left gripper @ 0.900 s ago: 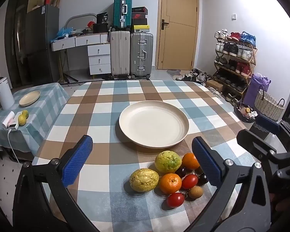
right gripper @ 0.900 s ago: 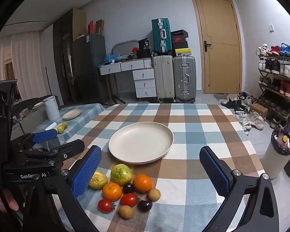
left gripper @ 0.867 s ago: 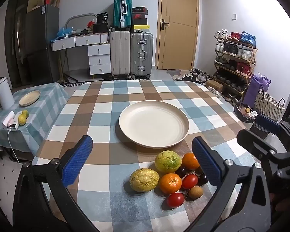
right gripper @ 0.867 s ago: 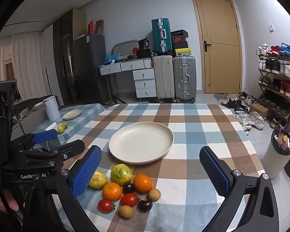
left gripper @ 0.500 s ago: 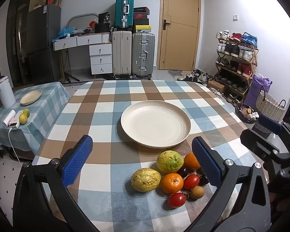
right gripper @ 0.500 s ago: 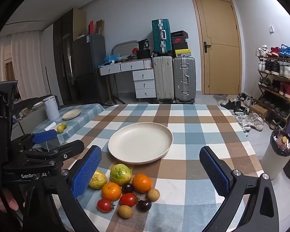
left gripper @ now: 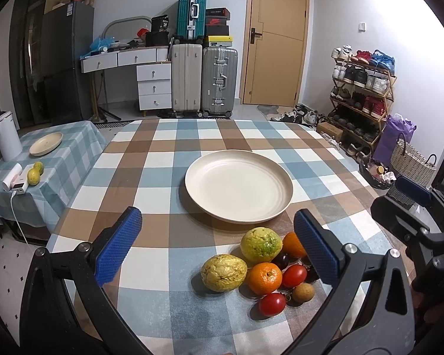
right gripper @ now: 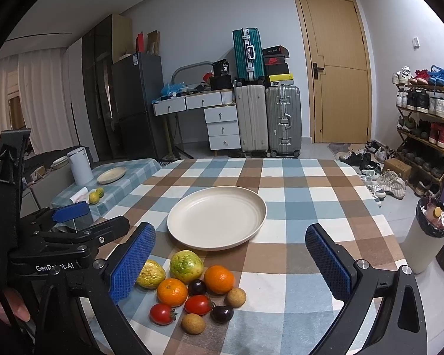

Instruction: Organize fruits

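A cream plate (left gripper: pixel 239 186) sits empty in the middle of the checked table; it also shows in the right wrist view (right gripper: pixel 216 217). In front of it lies a cluster of fruit: two yellow-green fruits (left gripper: pixel 261 244) (left gripper: pixel 223 272), two oranges (left gripper: pixel 264 278) (right gripper: pixel 220 279), red tomatoes (left gripper: pixel 272 304) (right gripper: pixel 199 304), dark plums (right gripper: pixel 196 287) and small brown fruits (right gripper: pixel 193 323). My left gripper (left gripper: pixel 219 248) is open and empty above the table's near edge, left of the fruit. My right gripper (right gripper: pixel 231 261) is open and empty, hovering over the fruit.
A side table (left gripper: pixel 74 139) at the left holds a small plate (left gripper: pixel 46 143), two yellow-green fruits (left gripper: pixel 34 176) and a white kettle (left gripper: pixel 6 140). Suitcases (left gripper: pixel 204 80), drawers and a door stand behind. A shoe rack (left gripper: pixel 361 100) and a bin (right gripper: pixel 429 230) are at the right.
Both views have shifted very slightly; the plate and fruit sit a little further right in the left wrist view. Nothing was touched and both grippers stay open.
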